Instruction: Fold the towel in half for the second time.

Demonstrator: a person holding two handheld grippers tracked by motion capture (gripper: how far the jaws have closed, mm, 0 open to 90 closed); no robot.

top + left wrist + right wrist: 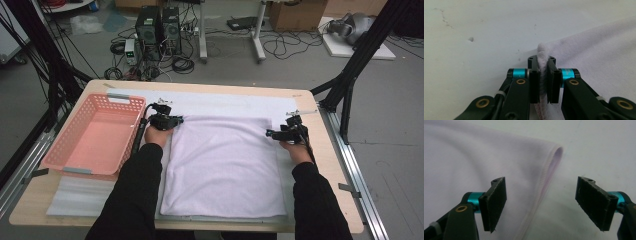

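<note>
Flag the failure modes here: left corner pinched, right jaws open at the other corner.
1. The right gripper straddles only the towel hem; closing here may catch a thin edge, or one layer of the fold, and slip.
2. The left gripper holds just a narrow ridge of cloth, which could pull free on lifting.
3. One-sided lifting would skew the towel.

We see a plain pale lilac towel [225, 165] lying on a white sheet [215, 102] over a light wood tabletop [330, 145], with a salmon-pink lattice basket [95, 137] beside it. Each hand-held gripper [543, 72] [541, 205] is black with turquoise collars and brass-coloured rivets. We note the person's black sleeves [135, 195].
</note>
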